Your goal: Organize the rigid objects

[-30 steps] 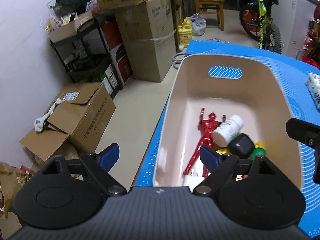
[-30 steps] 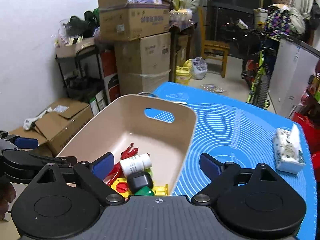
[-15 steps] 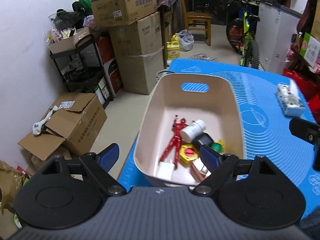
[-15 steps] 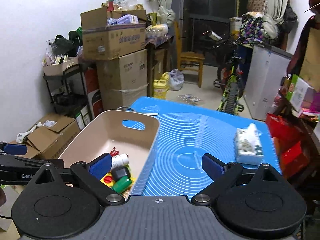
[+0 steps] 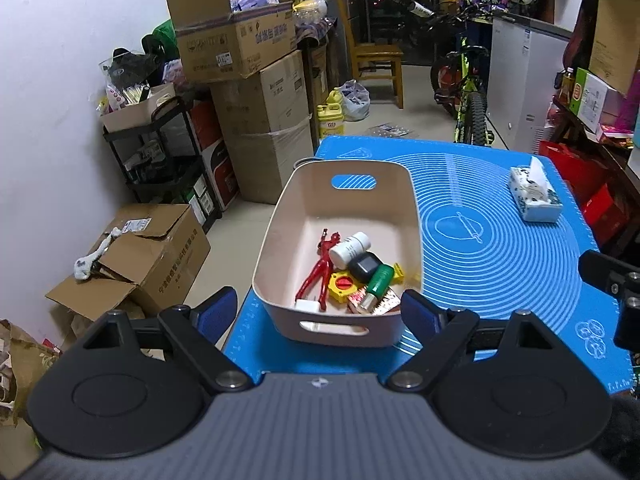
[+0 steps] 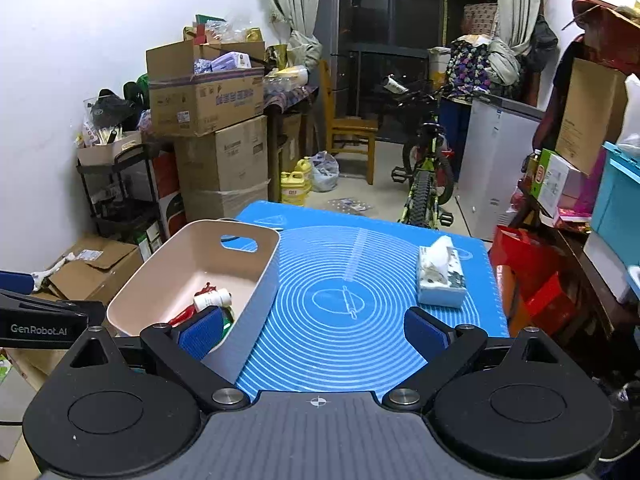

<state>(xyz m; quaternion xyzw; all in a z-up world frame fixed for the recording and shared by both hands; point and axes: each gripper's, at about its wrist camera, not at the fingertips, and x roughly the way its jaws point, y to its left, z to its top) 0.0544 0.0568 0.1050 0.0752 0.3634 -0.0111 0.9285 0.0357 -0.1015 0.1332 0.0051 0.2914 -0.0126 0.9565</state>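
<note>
A beige plastic bin stands on the left part of the blue mat. Inside it lie a red toy figure, a white bottle, a black case, a green bottle, a yellow piece and a white block. My left gripper hangs open above the bin's near end, with nothing between its fingers. My right gripper is open too, over the mat just right of the bin, and holds nothing.
A tissue pack sits on the mat's far right. Cardboard boxes, a black shelf rack, a torn box on the floor, a bicycle and a wooden chair surround the table.
Both grippers have pulled back and risen from the bin, so it now looks smaller and the whole mat shows. Both stay open and empty. The bin's contents have not moved.
</note>
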